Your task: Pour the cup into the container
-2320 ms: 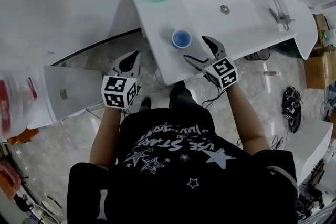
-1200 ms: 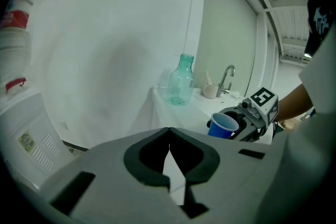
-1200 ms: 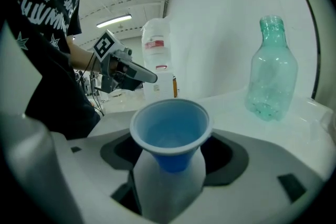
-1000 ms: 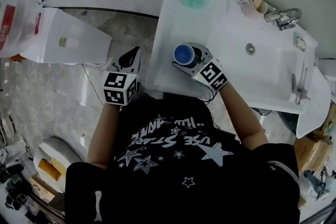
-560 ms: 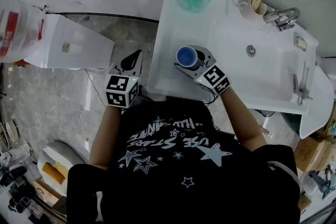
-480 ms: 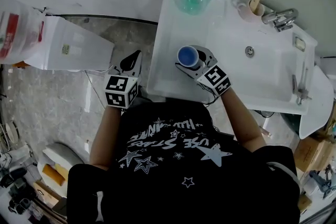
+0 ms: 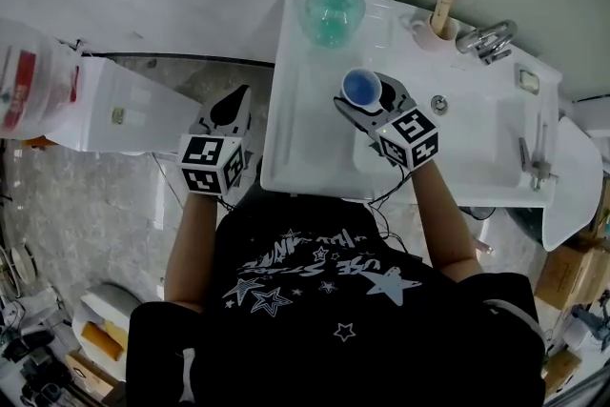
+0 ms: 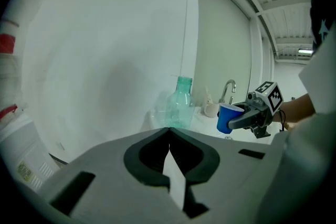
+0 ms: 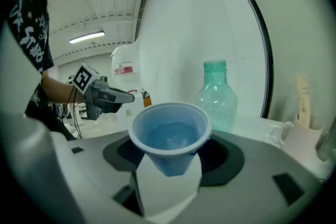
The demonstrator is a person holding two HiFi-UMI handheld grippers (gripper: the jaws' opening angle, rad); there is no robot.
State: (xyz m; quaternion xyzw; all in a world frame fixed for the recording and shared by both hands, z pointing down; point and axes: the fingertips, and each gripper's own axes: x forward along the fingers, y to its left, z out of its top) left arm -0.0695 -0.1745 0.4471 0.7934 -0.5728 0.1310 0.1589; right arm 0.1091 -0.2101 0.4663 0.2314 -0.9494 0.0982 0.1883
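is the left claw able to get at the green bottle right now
Probably yes. The left claw hangs off the counter's left edge with nothing between it and the green bottle; the right claw, holding the blue cup, is on the bottle's other side. Left jaws are shut.

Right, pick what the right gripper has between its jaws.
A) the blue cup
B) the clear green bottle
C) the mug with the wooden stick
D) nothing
A: in the right gripper view, the right gripper is closed on the blue cup, which sits upright with liquid in it.
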